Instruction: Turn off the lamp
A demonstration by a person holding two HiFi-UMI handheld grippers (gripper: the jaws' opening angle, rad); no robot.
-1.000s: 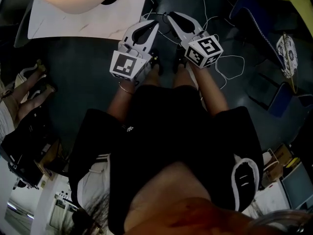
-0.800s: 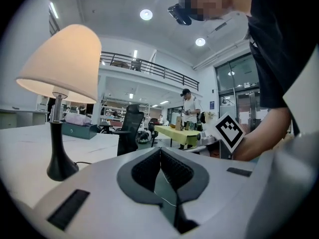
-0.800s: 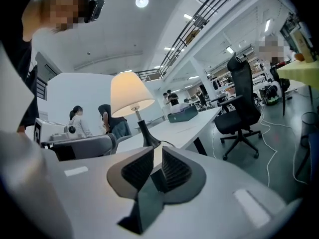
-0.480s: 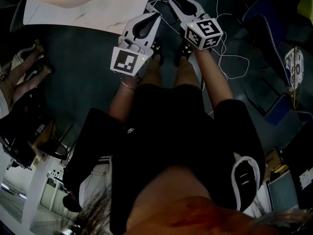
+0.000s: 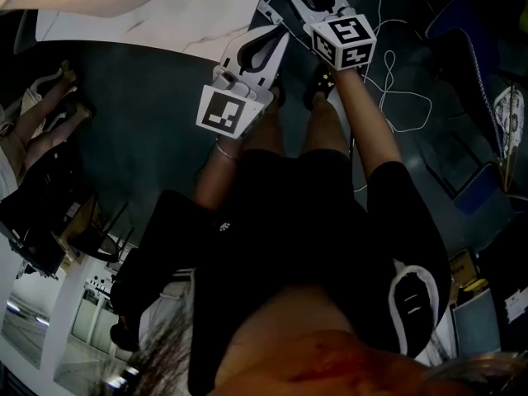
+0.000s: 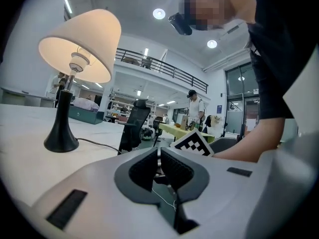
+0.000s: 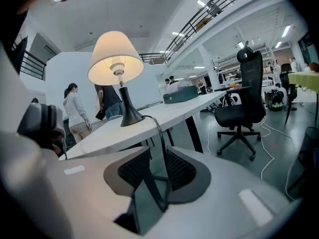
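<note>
On the white tabletop [image 7: 174, 108] your one lamp [image 7: 116, 59] glowed, cream shade, black stand. Of two claws, the left claw [image 6: 158, 153] was closed, empty; the right claw [image 7: 156, 154] had just been opening, one cord [image 7: 160, 133] loose between its jaws.

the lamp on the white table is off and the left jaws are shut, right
Not off: the lamp is lit, shade glowing in the left gripper view. It stands on the white table, and the left gripper has its jaws shut.
</note>
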